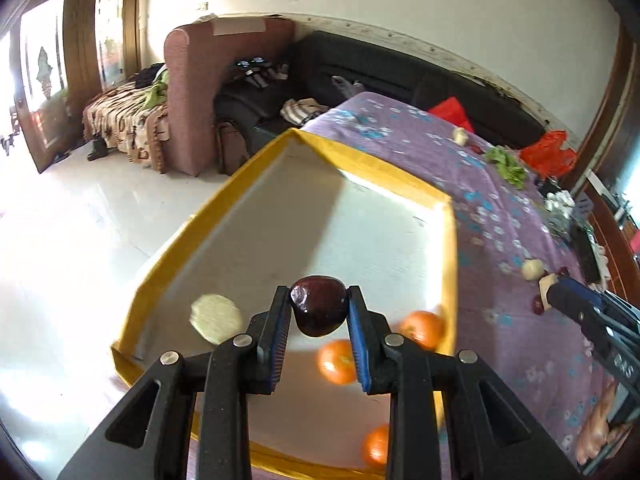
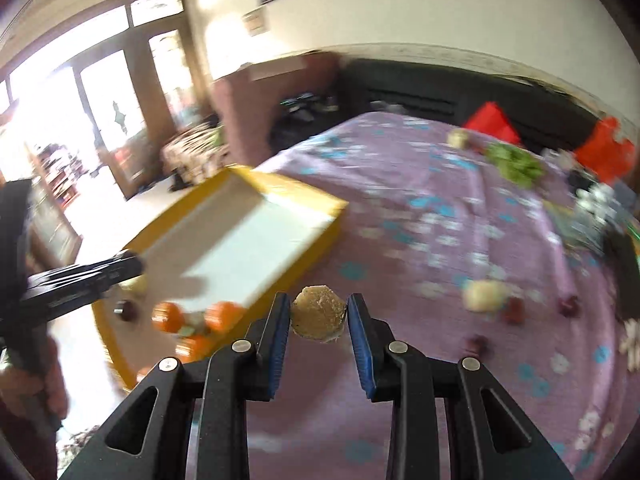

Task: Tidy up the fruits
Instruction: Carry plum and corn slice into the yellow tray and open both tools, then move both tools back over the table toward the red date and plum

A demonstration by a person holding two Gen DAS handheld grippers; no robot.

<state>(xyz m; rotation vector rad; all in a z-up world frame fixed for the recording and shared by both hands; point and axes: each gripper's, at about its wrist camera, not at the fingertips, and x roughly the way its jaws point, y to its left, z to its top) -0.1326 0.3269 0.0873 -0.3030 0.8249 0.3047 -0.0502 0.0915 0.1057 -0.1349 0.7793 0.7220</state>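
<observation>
Above a yellow-rimmed tray (image 1: 450, 240) on a table draped in a purple floral cloth (image 1: 500, 200), the left gripper (image 1: 319, 312) pinches a dark red plum (image 1: 319, 310) between its blue-padded fingers (image 1: 280, 332), holding it over the tray's pale floor. Three oranges lie in the tray's near right corner: one (image 1: 423, 328) against the right wall, a second (image 1: 335, 361) just beside it, and a third (image 1: 376, 446) partly behind the gripper's frame. A pale round fruit (image 1: 216, 317) rests near the tray's left wall. Meanwhile, the right gripper (image 2: 319, 320) clamps a tan, rough-skinned round fruit (image 2: 319, 317) above the cloth, just right of the tray. Farther right on the cloth sit another pale fruit (image 2: 484, 295) and small dark red fruits (image 2: 514, 311). Leafy greens (image 2: 516, 164) lie at the table's far end.
</observation>
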